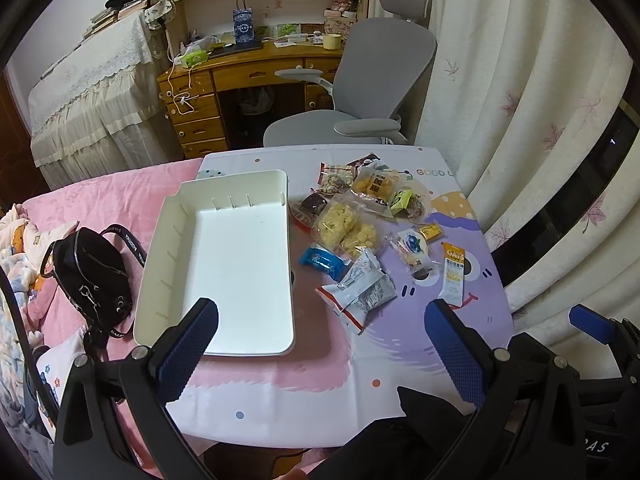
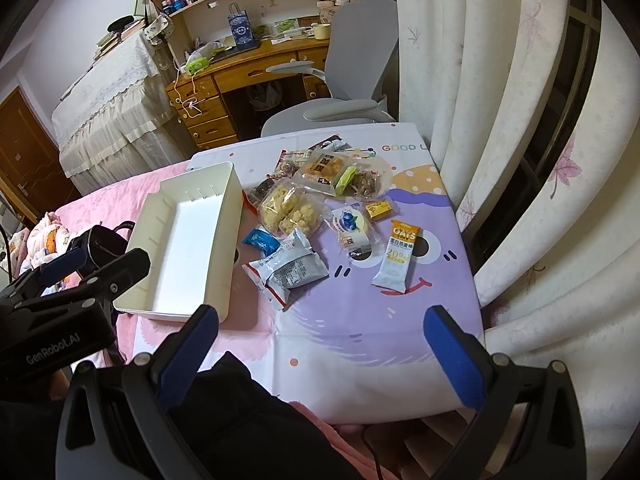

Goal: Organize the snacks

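Both tongs, left [image 1: 320, 320] and right [image 2: 320, 324], hung wide and empty. Advised: pinch the oat bar [image 2: 398, 256] across its width, then lower into the tray [image 2: 140, 304].

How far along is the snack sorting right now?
Nothing is sorted yet. The white tray holds nothing. Neither claw has anything in hand: the left claw and the right claw both hang open above the near edge of the mat. Every snack is left, all loose on the mat right of the tray, including the oats bar, the blue packet and the grey pouches.
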`<state>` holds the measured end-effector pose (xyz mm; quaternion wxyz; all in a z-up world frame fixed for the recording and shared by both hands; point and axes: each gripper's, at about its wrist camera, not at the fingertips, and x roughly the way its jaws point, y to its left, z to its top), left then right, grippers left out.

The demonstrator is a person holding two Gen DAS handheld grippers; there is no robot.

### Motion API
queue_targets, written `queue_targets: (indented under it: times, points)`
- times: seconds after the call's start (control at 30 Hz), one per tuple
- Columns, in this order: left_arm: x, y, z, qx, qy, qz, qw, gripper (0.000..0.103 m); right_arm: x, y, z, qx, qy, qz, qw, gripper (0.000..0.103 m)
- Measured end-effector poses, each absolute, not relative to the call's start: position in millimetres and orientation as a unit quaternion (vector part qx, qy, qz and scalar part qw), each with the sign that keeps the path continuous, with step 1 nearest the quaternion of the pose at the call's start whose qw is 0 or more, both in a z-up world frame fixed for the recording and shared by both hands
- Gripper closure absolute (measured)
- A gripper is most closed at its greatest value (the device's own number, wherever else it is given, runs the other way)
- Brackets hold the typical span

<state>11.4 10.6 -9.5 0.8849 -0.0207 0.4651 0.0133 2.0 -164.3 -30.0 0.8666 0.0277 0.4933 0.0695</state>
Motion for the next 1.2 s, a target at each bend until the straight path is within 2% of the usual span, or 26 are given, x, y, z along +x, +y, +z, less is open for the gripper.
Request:
queue_targets:
  times: [0.57, 1.2]
  points:
    - [11.2, 44.0, -12.9, -0.033, 0.465, -0.020, 0.885, 0.001, -4.3, -149.3, -39.5, 0.047, 0.505, 0.019, 0.862, 0.002]
    - [41.3, 38.0, -12.8, 0.026, 0.470, -0.126, 0.873, 0.001, -2.6, -150.6, -36.4, 0.092, 0.474, -0.043, 0.874, 0.007]
